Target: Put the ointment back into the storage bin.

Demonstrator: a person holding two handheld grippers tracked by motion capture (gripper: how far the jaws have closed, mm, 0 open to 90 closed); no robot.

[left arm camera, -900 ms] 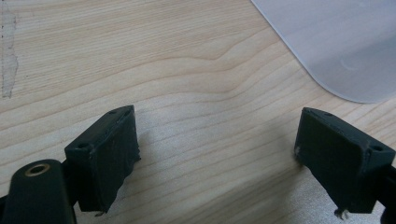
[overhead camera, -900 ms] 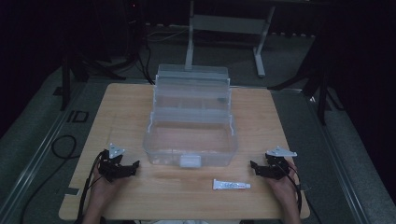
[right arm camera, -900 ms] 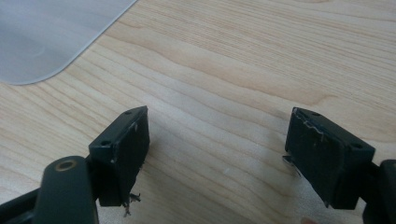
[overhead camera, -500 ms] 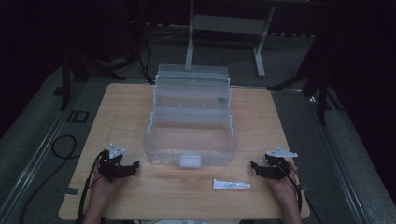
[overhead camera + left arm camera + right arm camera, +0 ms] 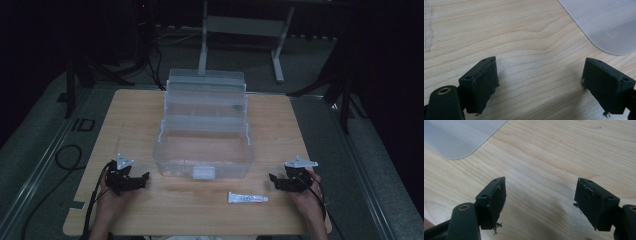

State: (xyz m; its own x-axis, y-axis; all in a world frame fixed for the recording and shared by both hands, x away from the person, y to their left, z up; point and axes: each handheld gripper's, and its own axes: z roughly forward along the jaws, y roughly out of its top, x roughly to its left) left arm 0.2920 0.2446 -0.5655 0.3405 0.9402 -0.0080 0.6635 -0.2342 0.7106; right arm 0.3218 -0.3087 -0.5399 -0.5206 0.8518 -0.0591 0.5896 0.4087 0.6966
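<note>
A clear plastic tiered storage box [image 5: 205, 132] stands open in the middle of the light wooden worktop [image 5: 130, 110], its trays stepped back toward the far edge and its front wall facing the near edge. A small white tube with dark print [image 5: 247, 198] lies flat on the worktop just in front of the box's right front corner, lengthwise along the near edge.

The left gripper [image 5: 131, 181], held in the person's left hand [image 5: 112, 200], rests near the near left corner, its jaws pointing right toward the box. In the left gripper view the 2 black jaws stand wide apart with nothing but bare wood between them, and a rounded corner of the box shows at the upper right.

The right gripper [image 5: 280, 181], held in the right hand [image 5: 306, 197], sits near the near right corner, jaws pointing left. The tube lies between this gripper and the box front, near the jaws but apart from them. In the right gripper view [image 5: 540, 203] the jaws are wide apart and hold nothing.

Bare worktop lies open on both sides of the box and along the near edge.
</note>
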